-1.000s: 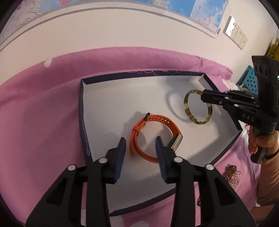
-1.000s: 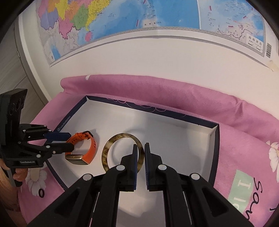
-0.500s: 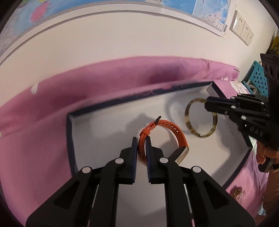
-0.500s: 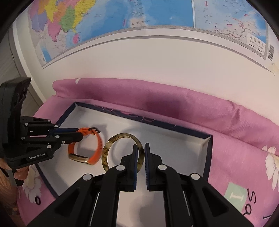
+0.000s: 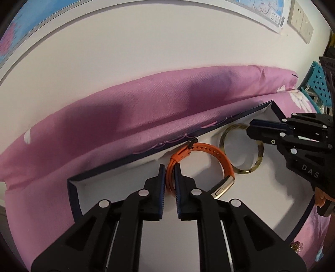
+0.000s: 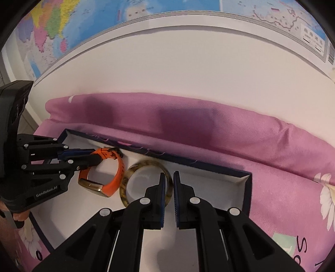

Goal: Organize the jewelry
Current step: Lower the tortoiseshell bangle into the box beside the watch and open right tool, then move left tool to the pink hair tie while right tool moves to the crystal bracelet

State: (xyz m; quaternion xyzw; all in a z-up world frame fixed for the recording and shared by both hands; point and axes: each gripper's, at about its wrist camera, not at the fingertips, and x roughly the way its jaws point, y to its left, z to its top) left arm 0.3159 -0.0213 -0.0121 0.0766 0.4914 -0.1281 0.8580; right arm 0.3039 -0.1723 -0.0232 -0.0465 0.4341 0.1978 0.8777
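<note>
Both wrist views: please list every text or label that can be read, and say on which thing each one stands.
"GenRobot.AI": on the left gripper body.
"DAS": on the right gripper body; further letters may be hidden.
"So", partly cut off: large letters on the pink cloth.
Wall map labels and its barcode corner: too small to read.

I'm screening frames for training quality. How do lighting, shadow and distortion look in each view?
Left wrist view: fisheye bends the white wall into an arc; the orange watch band is sharp; dark shadow patches fall on the pink cloth. Right wrist view: same bending of the map's edge; the tortoiseshell bangle is clear; soft shadows inside the box, no strong glare.
</note>
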